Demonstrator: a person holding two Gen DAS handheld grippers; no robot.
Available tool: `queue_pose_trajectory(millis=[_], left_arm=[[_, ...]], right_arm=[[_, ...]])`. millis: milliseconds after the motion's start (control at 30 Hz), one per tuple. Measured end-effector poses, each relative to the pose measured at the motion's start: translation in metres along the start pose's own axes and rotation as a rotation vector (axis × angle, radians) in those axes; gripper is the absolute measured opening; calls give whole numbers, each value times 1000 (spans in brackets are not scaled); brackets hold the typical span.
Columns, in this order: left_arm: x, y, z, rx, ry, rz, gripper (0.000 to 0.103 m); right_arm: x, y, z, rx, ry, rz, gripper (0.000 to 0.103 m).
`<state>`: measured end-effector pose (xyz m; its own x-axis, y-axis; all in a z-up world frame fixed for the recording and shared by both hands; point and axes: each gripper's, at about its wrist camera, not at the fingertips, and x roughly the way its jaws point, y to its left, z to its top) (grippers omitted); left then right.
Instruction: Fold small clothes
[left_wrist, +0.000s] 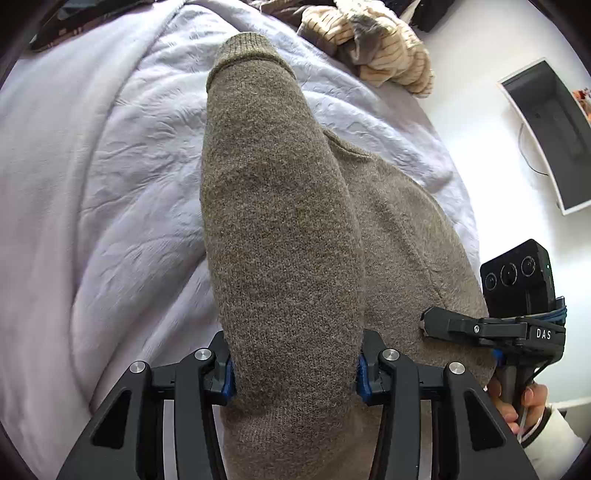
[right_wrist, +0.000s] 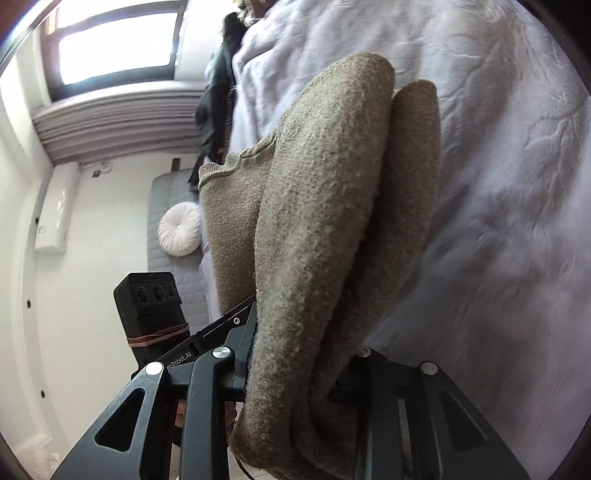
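A brown-grey knitted sweater (left_wrist: 280, 229) lies over the pale lilac bedspread (left_wrist: 110, 184), one sleeve folded along its body with the ribbed cuff at the far end. My left gripper (left_wrist: 295, 369) is shut on the thick near end of that sleeve, its blue pads pressed into the knit on both sides. In the right wrist view the same sweater (right_wrist: 317, 229) hangs in thick rolled folds, and my right gripper (right_wrist: 299, 373) is shut on the bundle. The right gripper (left_wrist: 443, 326) also shows at the sweater's right edge, held by a hand (left_wrist: 524, 402).
A heap of striped cream and grey clothes (left_wrist: 373, 48) lies at the far end of the bed. A dark monitor (left_wrist: 550, 133) stands against the white wall on the right. A window (right_wrist: 114, 44), a grey bench with a round white cushion (right_wrist: 181, 229) and dark clothing (right_wrist: 218, 99) are seen beside the bed.
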<state>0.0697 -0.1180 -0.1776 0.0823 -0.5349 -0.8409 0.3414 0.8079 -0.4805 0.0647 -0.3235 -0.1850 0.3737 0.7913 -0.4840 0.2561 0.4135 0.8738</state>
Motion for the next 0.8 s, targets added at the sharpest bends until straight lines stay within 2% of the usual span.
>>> queue_pose_trajectory(millis=[100, 233, 433, 567, 667, 767, 800], left_arm=[[-31, 5, -22, 24, -11, -6, 48], [-61, 24, -53, 44, 5, -13, 48], [-106, 69, -109, 33, 36, 26, 48], [-119, 103, -147, -9, 53, 62, 48], [-113, 127, -173, -18, 58, 113, 49], [-96, 156, -196, -83, 94, 156, 50], [-95, 165, -202, -106, 101, 178, 55]], right_arm=[[6, 27, -20, -38, 8, -10, 31], [24, 45, -66, -30, 13, -2, 31], [81, 65, -131, -34, 58, 7, 31], [122, 59, -162, -12, 100, 6, 31], [154, 44, -178, -1, 138, -71, 32], [172, 31, -181, -2, 161, -219, 34], [172, 26, -183, -11, 162, -294, 36]])
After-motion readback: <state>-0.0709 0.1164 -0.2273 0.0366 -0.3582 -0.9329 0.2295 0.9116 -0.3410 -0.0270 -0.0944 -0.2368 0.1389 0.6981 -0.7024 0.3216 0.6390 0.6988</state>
